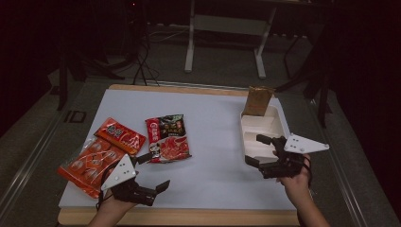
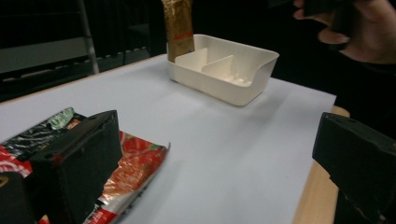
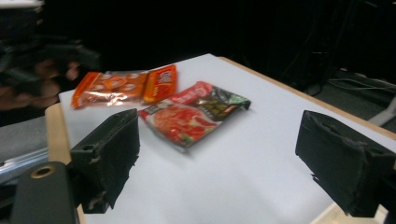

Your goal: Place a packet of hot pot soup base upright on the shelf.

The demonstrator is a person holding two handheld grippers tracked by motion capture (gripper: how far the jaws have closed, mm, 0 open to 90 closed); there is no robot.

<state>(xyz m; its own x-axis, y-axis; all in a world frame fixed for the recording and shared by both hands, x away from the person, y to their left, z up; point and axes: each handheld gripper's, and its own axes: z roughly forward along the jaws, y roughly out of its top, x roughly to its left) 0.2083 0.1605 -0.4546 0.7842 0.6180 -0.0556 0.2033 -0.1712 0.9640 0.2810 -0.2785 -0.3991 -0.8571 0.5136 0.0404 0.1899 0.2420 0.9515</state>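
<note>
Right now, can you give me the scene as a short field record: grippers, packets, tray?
left gripper: open, holding nothing, beside the red and black packet
right gripper: open, holding nothing, at the near end of the white tray
orange packet: flat on the white sheet, left side
gold packet: upright at the tray's far end
tray compartments: nothing in those in view

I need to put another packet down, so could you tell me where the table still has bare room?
The widest bare patch lies mid-table, between the red-and-black packet and the white divided tray. The far strip beyond the packets is free too. It is crowded at the near left, where the orange packet lies beside the left gripper. The tray's right edge is tight: the right gripper hovers there.
</note>
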